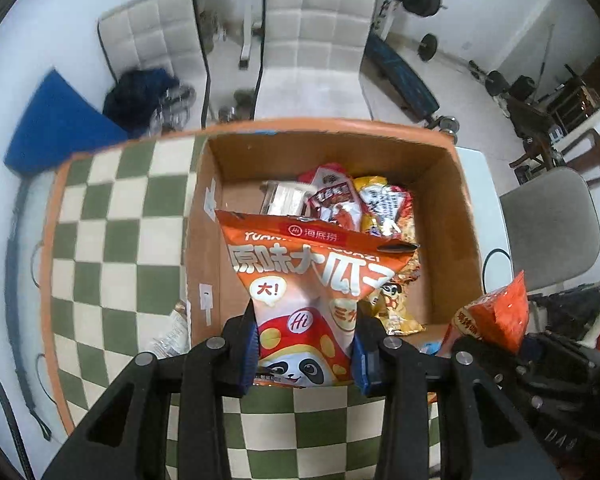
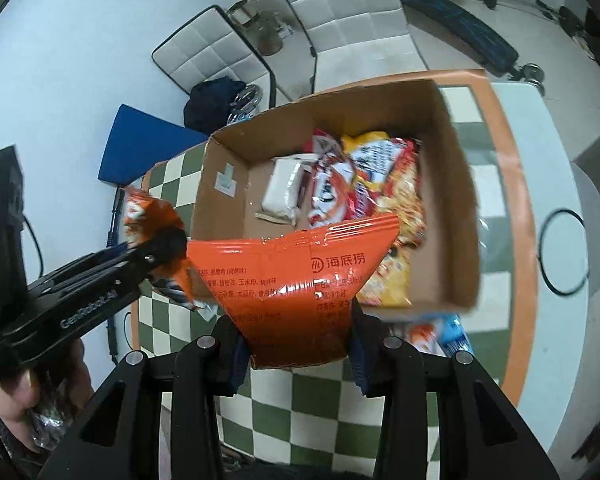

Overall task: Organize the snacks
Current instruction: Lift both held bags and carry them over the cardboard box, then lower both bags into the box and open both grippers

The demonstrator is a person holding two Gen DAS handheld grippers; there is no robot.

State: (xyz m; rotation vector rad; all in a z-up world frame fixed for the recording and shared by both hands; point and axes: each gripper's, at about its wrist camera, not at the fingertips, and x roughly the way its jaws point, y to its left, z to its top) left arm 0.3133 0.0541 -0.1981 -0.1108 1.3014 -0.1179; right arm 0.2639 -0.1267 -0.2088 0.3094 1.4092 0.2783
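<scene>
My left gripper [image 1: 306, 348] is shut on the lower end of an orange snack bag with a panda print [image 1: 300, 272], held up over the near edge of an open cardboard box [image 1: 452, 216]. My right gripper [image 2: 300, 354] is shut on a second orange bag [image 2: 296, 276], whose printed back faces the camera above the box [image 2: 456, 200]. In the right wrist view the left gripper [image 2: 168, 244] comes in from the left with its bag [image 2: 140, 212]. Inside the box lie a white pack [image 2: 284, 188], a red pack [image 2: 332, 188] and a yellow pack [image 2: 396, 232].
The box stands on a green-and-white checked cloth [image 1: 112, 240] with an orange border. Loose packs lie near the box: a clear wrapper [image 1: 172, 328] and a blue-and-orange pack [image 2: 440, 332]. White padded chairs [image 1: 316, 40] stand beyond the table, and a blue mat [image 1: 56, 120] lies on the floor.
</scene>
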